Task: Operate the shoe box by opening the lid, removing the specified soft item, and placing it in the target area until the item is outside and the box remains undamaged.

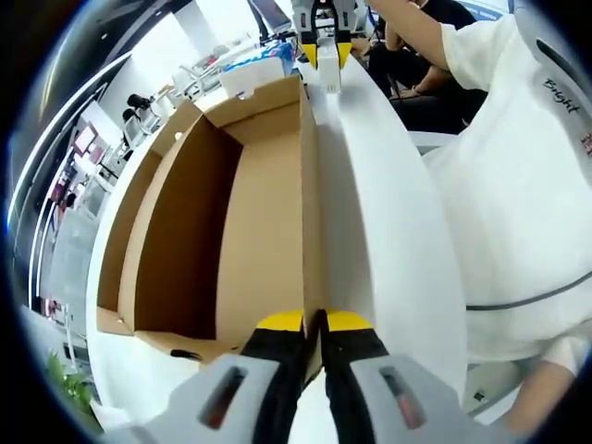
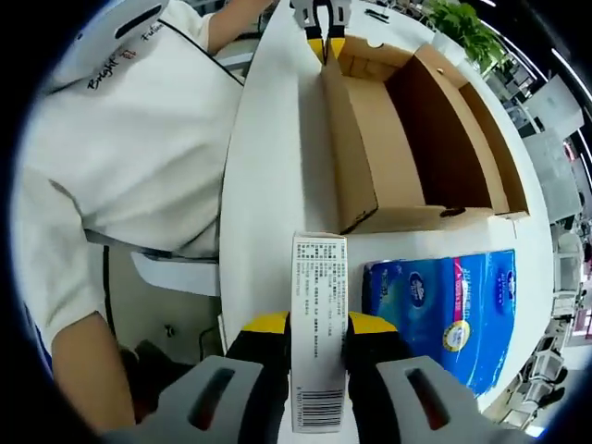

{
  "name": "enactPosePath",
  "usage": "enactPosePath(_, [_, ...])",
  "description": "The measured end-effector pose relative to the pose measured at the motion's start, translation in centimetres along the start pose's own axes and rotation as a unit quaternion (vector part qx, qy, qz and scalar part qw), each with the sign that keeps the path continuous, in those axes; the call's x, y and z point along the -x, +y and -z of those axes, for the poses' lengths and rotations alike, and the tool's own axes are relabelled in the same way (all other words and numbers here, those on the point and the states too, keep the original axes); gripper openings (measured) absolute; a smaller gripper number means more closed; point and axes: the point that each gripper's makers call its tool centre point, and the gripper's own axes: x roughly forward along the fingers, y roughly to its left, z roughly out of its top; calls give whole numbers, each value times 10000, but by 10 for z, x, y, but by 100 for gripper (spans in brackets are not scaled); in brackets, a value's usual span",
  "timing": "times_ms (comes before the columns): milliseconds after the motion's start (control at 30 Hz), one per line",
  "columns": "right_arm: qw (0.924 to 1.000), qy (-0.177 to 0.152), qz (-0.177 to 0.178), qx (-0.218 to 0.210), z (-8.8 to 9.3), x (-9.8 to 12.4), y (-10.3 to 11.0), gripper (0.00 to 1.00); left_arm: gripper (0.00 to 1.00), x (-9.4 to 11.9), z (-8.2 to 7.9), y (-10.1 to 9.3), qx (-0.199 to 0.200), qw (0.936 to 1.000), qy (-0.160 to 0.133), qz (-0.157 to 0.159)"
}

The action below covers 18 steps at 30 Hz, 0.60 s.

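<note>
Right gripper (image 2: 317, 326) — clamped on carton (image 2: 319, 324)

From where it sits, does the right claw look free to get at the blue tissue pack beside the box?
Probably not yet: the right claw is shut on a small white carton. The blue tissue pack lies uncovered on the white table, close beside it.

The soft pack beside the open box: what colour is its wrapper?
Blue, with white patches; the pack shows best in the right gripper view.

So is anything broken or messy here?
Nothing looks broken. The cardboard box sits open and looks empty, with the left gripper pinching its near wall. The right gripper holds a small white carton, and a blue tissue pack lies neatly beside the box.
</note>
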Motion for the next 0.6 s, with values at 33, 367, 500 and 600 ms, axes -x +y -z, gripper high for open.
enactPosePath(33, [10000,2,18,-24,2,-2,-1,21,5,0,0,0,-11,10000,-1,2])
enactPosePath(367, [9995,36,202,228,15,-12,-6,21,5,0,0,0,20,10000,16,-1])
enactPosePath(500, [9994,26,183,289,14,-16,-4,21,5,0,1,0,24,10000,13,-4])
enactPosePath(600, [9993,-2,226,295,15,-18,-4,21,5,0,1,0,22,10000,13,-4])
